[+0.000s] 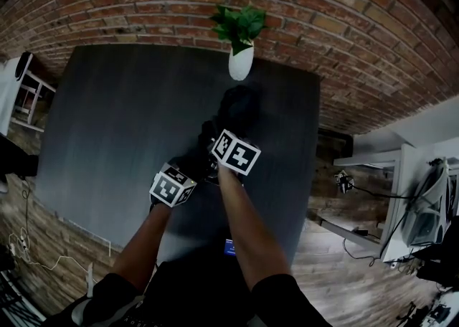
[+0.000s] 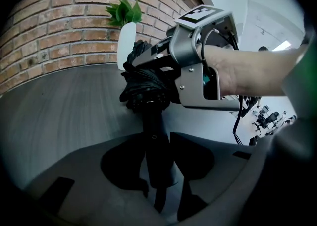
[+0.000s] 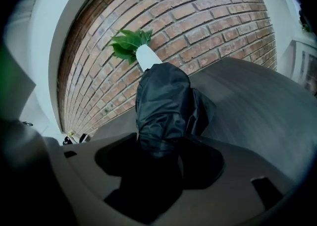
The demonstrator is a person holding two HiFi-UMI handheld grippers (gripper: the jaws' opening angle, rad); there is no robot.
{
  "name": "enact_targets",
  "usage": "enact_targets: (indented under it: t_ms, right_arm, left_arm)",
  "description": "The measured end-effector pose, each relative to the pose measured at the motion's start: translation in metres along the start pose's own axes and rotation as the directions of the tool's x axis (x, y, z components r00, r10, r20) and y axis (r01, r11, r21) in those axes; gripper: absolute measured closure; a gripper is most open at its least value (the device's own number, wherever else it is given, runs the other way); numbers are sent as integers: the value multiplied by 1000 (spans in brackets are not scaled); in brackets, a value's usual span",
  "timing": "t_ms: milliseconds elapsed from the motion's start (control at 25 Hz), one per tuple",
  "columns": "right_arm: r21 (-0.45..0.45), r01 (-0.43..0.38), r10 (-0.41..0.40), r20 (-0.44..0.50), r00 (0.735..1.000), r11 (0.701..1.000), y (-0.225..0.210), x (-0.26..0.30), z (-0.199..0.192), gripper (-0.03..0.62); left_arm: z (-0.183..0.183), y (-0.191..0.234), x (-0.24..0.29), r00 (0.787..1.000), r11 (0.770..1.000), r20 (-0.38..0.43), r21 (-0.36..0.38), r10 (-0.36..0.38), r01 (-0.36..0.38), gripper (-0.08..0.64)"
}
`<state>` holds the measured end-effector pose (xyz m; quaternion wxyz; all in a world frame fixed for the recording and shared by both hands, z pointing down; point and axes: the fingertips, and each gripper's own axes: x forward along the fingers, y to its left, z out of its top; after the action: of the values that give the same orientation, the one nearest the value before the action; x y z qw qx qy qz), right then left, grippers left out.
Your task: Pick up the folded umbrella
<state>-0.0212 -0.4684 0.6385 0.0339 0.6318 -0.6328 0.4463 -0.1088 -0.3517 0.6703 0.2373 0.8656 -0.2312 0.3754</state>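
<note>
The black folded umbrella (image 1: 231,112) lies lengthwise between both grippers over the dark table (image 1: 107,117), its tip toward the vase. My left gripper (image 1: 195,168) is shut on the umbrella's slim black handle (image 2: 153,136), which runs straight down between the jaws (image 2: 157,145). My right gripper (image 1: 217,136) comes in from the right and is shut on the bunched canopy (image 2: 141,88), its fingers (image 2: 148,56) wrapped over the fabric. In the right gripper view the glossy black fabric (image 3: 163,103) fills the gap between the jaws (image 3: 161,159). Whether the umbrella touches the table I cannot tell.
A white vase with a green plant (image 1: 241,60) stands at the table's far edge just past the umbrella's tip, against a brick wall (image 1: 143,3). A white shelf (image 1: 25,96) stands at the left, desks and cables (image 1: 358,189) at the right.
</note>
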Motion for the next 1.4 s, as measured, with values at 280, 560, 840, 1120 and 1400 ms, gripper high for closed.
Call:
enact_targets:
  t_ms: [280,560,840,1120,1400]
  right_arm:
    - [-55,-141,146,106,984,988,34,-33,38,308]
    - [-142,-233,258,190,947,962,65,-83,71,308]
    - [-271,-332,395,227,890,904,92,-134,88,308]
    - [-410,-389,509,241,826,825,113,-186,96,308]
    - [-553,-381,583,249,773,741,132,-234,95,308]
  left_arm:
    - [31,-10,-27,988,1000,155,-18,-23,26,402]
    - [57,-32,-59,954,997,291,-12,-67,73,402]
    - [72,-62,-82,924,994,368,12,-104,107,402]
    - [83,-91,-102,895,992,428,40,-128,123,402]
    - [89,-117,-116,852,991,506,70,-136,116,402]
